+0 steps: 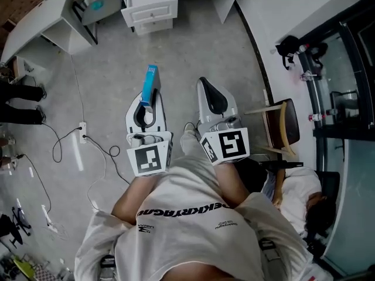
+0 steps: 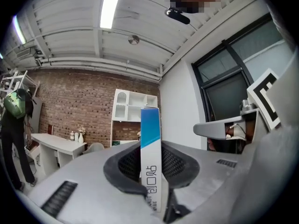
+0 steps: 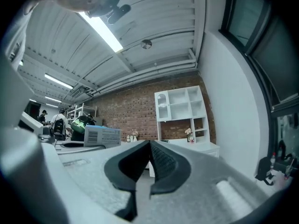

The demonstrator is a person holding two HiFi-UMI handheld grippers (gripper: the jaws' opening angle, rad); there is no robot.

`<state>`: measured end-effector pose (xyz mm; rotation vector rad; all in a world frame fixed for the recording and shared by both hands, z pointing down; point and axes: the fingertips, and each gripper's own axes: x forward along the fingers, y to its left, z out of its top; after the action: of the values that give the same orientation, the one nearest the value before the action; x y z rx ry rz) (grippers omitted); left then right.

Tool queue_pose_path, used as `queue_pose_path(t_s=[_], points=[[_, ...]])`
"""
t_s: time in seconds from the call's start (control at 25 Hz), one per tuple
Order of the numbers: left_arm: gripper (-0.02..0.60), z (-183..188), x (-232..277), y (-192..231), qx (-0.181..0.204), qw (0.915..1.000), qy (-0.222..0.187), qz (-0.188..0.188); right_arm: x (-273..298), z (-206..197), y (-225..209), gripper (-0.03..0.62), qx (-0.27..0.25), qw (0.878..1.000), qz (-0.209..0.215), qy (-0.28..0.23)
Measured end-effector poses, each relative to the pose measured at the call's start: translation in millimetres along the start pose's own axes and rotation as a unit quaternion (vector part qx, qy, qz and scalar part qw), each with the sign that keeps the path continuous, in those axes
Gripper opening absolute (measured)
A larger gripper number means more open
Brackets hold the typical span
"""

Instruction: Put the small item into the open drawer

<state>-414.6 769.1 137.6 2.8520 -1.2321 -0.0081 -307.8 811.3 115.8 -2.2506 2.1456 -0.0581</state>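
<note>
1. Nearest the lens: a white shirt (image 1: 187, 215) with black lettering, far back from the drawer unit (image 1: 151, 7).
2. Just ahead of the shirt, toward the drawer unit: left gripper (image 1: 147, 101) and right gripper (image 1: 204, 85), side by side, both aimed that way.
3. Between grippers and drawer unit: bare grey floor (image 1: 193, 51), an unobstructed lane straight up to the unit's front, where one drawer stands pulled out.
4. Left of that lane, facing the drawer unit: a cable (image 1: 64, 142) and a power strip (image 1: 82, 132) on the floor. Further on, just beside the unit, a white desk (image 1: 35, 25).
5. Right of the lane: a chair (image 1: 282, 124) by the wall, well back from the drawer unit.
6. Clamped upright between the left gripper's jaws: a slim blue-and-white box (image 2: 150, 143). Blue end sticking out past the jaw tips toward the drawer unit, well apart from it.
7. Right gripper clenched on nothing, jaws meeting.
</note>
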Motion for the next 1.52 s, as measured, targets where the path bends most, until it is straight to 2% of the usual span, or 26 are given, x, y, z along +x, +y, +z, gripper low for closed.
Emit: queue_pose_path(t_s=[0.28,0.56,0.92,1.12,1.52], points=[[0.064,-16,123,-35,0.017,0.9995,0.025,0.012,71,-7,-106,-0.003,0.007,1.0,0.013,0.008],[0.064,-28,191,-49,0.046,0.9977,0.042,0.025,108,-15,-173,-0.003,0.022,1.0,0.01,0.013],[0.064,-49,243,-32,0.035,0.9974,0.053,0.036,165,-39,-191,-0.003,0.025,0.999,0.028,0.033],[0.064,-44,284,-17,0.031,0.9979,0.036,0.045,207,-40,-204,-0.003,0.014,0.998,0.041,0.034],[0.064,-32,384,50,0.014,0.9975,0.024,0.065,331,-25,-219,-0.003,0.001,0.998,0.062,0.033]])
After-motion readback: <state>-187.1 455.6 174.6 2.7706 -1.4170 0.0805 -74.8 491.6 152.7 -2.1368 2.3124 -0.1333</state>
